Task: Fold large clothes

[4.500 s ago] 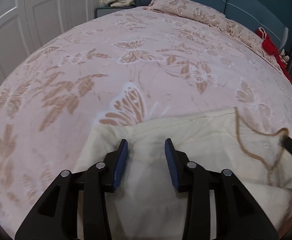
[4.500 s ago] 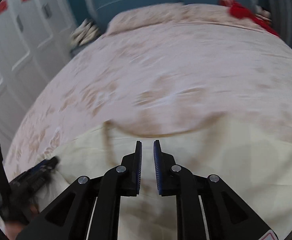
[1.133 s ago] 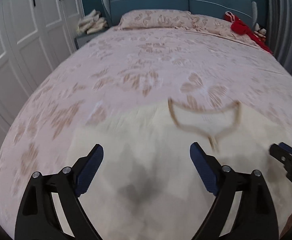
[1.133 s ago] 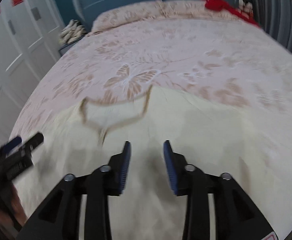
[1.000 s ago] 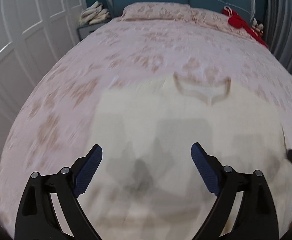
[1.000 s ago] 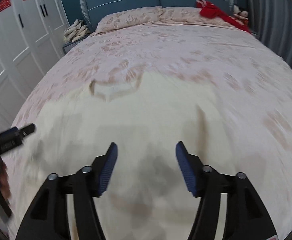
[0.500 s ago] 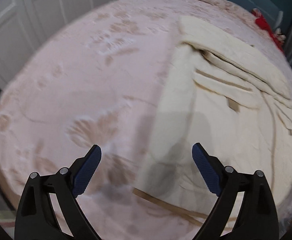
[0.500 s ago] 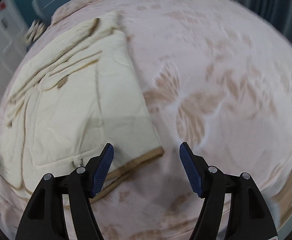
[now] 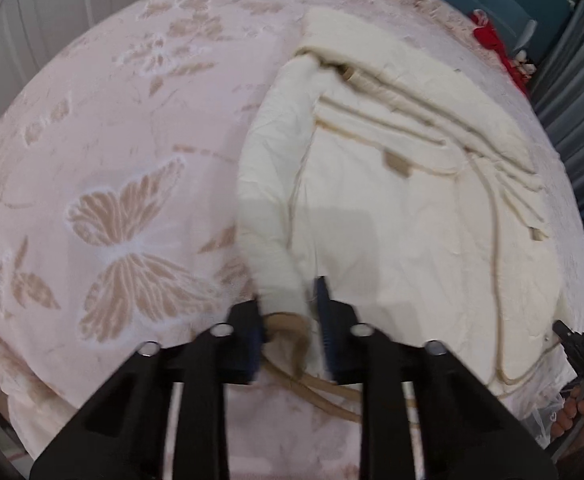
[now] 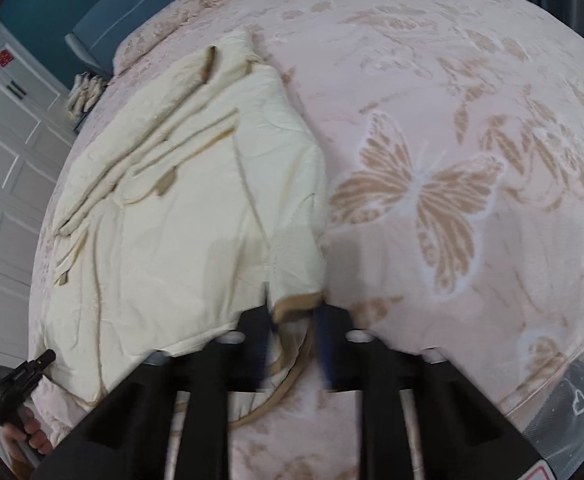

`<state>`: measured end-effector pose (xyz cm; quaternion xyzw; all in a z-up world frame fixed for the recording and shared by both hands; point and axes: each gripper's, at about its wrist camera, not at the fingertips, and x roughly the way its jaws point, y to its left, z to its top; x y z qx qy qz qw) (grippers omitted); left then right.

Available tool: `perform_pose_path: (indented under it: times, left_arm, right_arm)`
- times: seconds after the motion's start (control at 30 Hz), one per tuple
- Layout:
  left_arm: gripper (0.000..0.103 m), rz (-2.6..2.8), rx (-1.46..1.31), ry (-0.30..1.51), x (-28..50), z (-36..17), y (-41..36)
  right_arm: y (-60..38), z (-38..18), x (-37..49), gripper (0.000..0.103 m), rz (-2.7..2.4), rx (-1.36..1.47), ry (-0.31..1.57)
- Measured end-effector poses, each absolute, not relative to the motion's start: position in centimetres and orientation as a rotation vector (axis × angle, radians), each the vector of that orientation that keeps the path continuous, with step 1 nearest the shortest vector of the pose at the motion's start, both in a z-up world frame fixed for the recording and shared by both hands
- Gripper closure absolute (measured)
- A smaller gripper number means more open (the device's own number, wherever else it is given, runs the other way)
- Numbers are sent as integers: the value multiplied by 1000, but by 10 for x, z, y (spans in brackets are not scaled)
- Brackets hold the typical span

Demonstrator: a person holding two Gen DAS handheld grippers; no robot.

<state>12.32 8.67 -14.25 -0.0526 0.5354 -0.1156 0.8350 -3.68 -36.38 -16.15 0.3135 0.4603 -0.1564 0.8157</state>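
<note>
A large cream garment with tan trim (image 9: 391, 216) lies spread on the pink butterfly bedspread (image 9: 124, 216); it also shows in the right wrist view (image 10: 180, 216). My left gripper (image 9: 290, 320) is shut on the garment's near left corner at its tan hem. My right gripper (image 10: 293, 320) is shut on the near right corner at the tan hem. Each gripper shows at the edge of the other's view: the right one (image 9: 579, 350) and the left one (image 10: 16, 380). Folded sleeves lie across the garment's far part.
White wardrobe doors (image 10: 0, 152) stand at the left of the bed. A teal headboard (image 10: 140, 4) is at the far end, with a red item (image 9: 491, 40) near it. The bed's near edge (image 10: 551, 396) is just below the grippers.
Both grippers were open wide above the garment's near corners; they have dropped to the hem and closed on the corners.
</note>
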Motion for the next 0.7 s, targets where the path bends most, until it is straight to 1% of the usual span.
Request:
perform_pose_path:
  times: [0.1, 0.13, 0.17, 0.23, 0.3, 0.4, 0.53, 0.7]
  left_arm:
    - [91, -273, -88, 1092, 115, -122, 85]
    - [94, -276, -86, 1084, 113, -116, 85]
    - [94, -278, -84, 1073, 108, -108, 86]
    - [95, -297, -90, 1056, 98, -94, 89]
    - [98, -318, -68, 1034, 82, -78, 93]
    - [99, -342, -38, 1026, 57, -65, 99]
    - [99, -377, 24, 1053, 4, -53, 113]
    - [99, -396, 83, 1113, -61, -38, 135]
  right_arm:
    - [-360, -146, -42, 95, -316, 618, 956]
    - [-360, -141, -45, 97, -310, 611, 947]
    - [-361, -133, -51, 97, -300, 613, 933]
    - [-362, -118, -63, 100, -287, 601, 923]
    - [-360, -105, -76, 101, -270, 552, 924]
    - [-351, -88, -97, 101, -232, 453, 963]
    - [-331, -71, -132, 101, -156, 315, 1041]
    - [-299, -49, -193, 101, -68, 252, 1136]
